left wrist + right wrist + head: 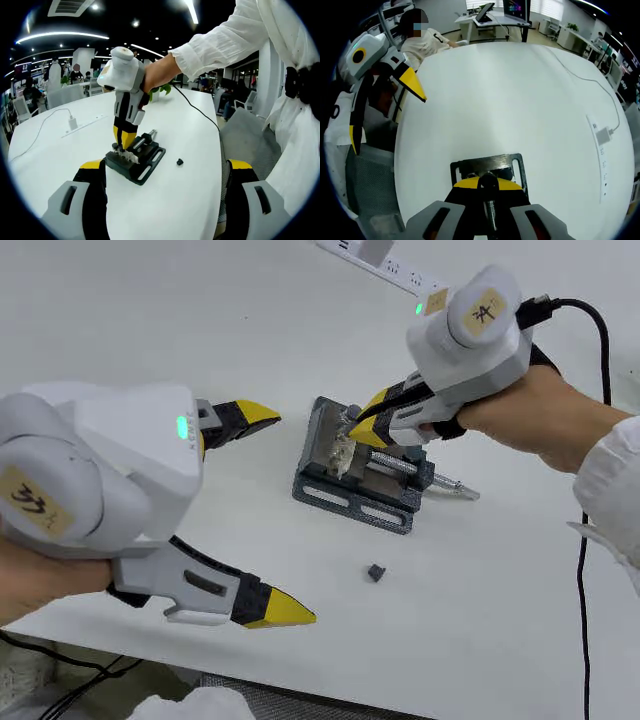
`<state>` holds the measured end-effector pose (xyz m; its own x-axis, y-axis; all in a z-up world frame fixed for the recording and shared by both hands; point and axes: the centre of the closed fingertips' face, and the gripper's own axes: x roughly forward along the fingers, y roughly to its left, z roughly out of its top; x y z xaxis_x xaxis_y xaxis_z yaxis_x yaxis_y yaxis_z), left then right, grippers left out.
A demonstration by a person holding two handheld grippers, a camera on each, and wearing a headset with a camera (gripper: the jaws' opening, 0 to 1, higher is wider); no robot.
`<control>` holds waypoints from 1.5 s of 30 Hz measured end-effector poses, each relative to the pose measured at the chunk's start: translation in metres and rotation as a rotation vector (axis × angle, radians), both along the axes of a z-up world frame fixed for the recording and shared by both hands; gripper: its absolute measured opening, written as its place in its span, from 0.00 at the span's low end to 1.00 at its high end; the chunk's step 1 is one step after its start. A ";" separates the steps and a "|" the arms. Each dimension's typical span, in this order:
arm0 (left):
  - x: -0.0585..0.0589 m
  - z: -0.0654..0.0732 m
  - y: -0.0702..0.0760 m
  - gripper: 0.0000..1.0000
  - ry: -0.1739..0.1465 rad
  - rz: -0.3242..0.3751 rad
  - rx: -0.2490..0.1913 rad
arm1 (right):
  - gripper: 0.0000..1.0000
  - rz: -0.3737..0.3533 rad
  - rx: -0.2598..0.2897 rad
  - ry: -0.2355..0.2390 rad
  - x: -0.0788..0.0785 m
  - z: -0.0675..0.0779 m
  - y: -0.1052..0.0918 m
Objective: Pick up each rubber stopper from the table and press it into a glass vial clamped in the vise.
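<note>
Pressing down with right gripper (360, 427), jaws closed on dark stopper (488, 178), tips directly over vial (345, 448) in vise (345, 498). Left gripper (292, 517) spread wide, empty. Loose stopper (375, 572) on table (500, 620) ahead of left jaws, unpicked. I judge task partway.

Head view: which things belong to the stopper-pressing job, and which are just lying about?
Job: vise; glass vial clamped in it; loose rubber stopper on the table; right tool, closed at the vial; left tool, open.
Lying about: power strip; white charger plugged into it.
</note>
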<state>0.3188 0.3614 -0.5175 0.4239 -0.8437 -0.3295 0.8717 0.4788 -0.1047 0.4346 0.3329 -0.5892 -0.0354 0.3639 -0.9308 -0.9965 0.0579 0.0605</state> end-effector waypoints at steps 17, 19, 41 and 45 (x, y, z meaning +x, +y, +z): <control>0.001 0.000 0.000 0.99 0.002 0.002 -0.001 | 0.05 0.158 -0.103 -0.085 -0.004 -0.001 0.001; 0.001 0.000 0.000 0.99 0.004 0.001 -0.003 | 0.04 0.158 -0.110 -0.086 0.002 -0.002 0.000; 0.001 0.002 0.000 0.98 -0.002 0.001 -0.007 | 0.05 0.126 -0.180 -0.126 0.005 -0.006 0.003; 0.001 0.002 0.001 0.97 -0.002 0.001 -0.005 | 0.06 0.110 -0.163 -0.096 0.006 -0.007 0.002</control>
